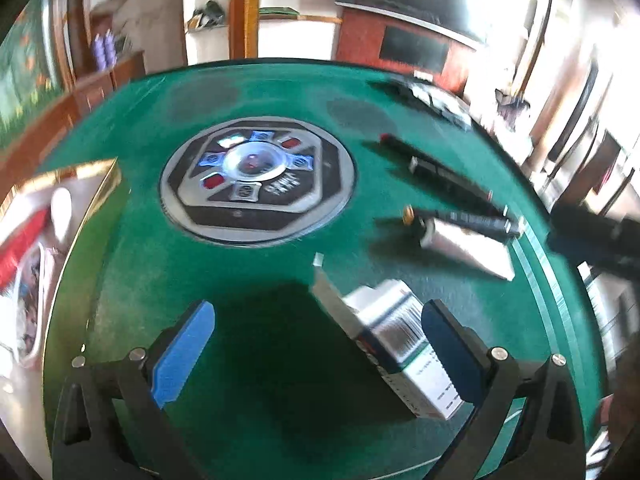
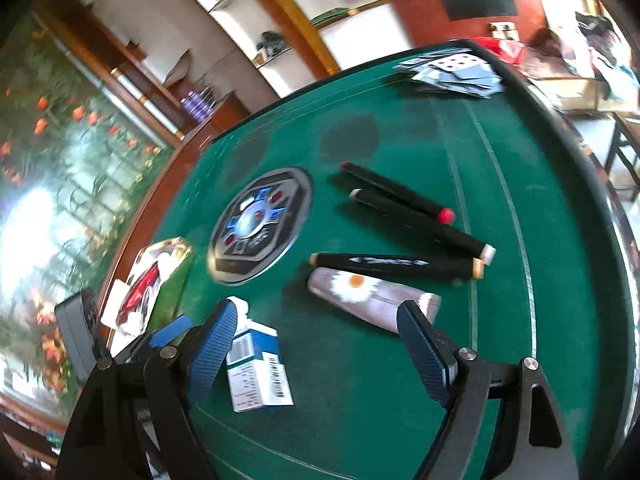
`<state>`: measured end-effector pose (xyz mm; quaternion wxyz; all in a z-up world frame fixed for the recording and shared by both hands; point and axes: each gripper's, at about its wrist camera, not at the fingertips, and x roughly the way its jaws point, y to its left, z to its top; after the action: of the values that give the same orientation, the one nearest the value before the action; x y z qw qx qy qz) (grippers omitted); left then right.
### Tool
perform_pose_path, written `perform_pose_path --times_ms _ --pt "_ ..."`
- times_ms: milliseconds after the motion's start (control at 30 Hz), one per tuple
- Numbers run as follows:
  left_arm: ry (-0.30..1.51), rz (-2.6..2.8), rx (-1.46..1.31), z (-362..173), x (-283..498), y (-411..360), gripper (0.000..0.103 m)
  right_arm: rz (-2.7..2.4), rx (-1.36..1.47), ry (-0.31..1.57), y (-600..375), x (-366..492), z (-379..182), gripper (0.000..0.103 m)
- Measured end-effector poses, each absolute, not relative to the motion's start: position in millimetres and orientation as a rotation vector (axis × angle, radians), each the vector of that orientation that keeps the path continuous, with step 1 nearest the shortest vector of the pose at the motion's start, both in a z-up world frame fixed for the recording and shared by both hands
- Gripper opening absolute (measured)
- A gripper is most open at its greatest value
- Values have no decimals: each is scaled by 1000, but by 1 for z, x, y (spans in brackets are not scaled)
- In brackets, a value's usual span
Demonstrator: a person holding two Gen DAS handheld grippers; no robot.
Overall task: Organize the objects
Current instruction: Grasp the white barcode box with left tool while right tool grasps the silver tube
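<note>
**Green table, both tongs wide**

Only the right wrist view shows the flower-printed tube point(image 2: 374, 300) face-on and the playing cards point(image 2: 452, 72) clearly; the left view blurs them. The left gripper point(image 1: 316, 352) gapes wide, its right pad beside the blue-and-white box point(image 1: 400, 344), grasping nothing; the right gripper point(image 2: 320, 356) stands equally spread, empty, above the green table point(image 2: 420, 140); three black markers point(image 2: 400, 232) lie beyond.
</note>
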<state>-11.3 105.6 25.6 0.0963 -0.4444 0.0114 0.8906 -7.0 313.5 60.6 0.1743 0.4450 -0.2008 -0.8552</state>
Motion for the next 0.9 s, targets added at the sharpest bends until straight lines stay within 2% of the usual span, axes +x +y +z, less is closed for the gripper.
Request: perform_pose_path --times_ms 133,167,233,300,333,367,733,900 --pt "184 2719 -1246 30 -11 133 103 -2462 1263 -520 316 -4 60 86" --pt "268 2708 -1263 25 -14 144 103 -2469 1264 -500 315 -4 58 86" --pt "315 2613 -1331 13 -19 153 98 -2484 1282 -451 313 -1 54 86" --pt "200 2537 -1357 4 -18 143 67 -2491 1304 -403 309 -2 49 86" --pt "220 2551 -1350 6 -17 140 56 -2498 1313 -376 307 -2 48 86" --pt "219 2534 -1354 7 -15 136 32 -2512 1322 -333 304 -4 46 86" --pt "240 2516 -1356 11 5 91 33 -2552 1392 124 260 -35 23 85" --pt "243 2506 -1318 9 9 94 48 -2551 1418 248 239 -49 15 80"
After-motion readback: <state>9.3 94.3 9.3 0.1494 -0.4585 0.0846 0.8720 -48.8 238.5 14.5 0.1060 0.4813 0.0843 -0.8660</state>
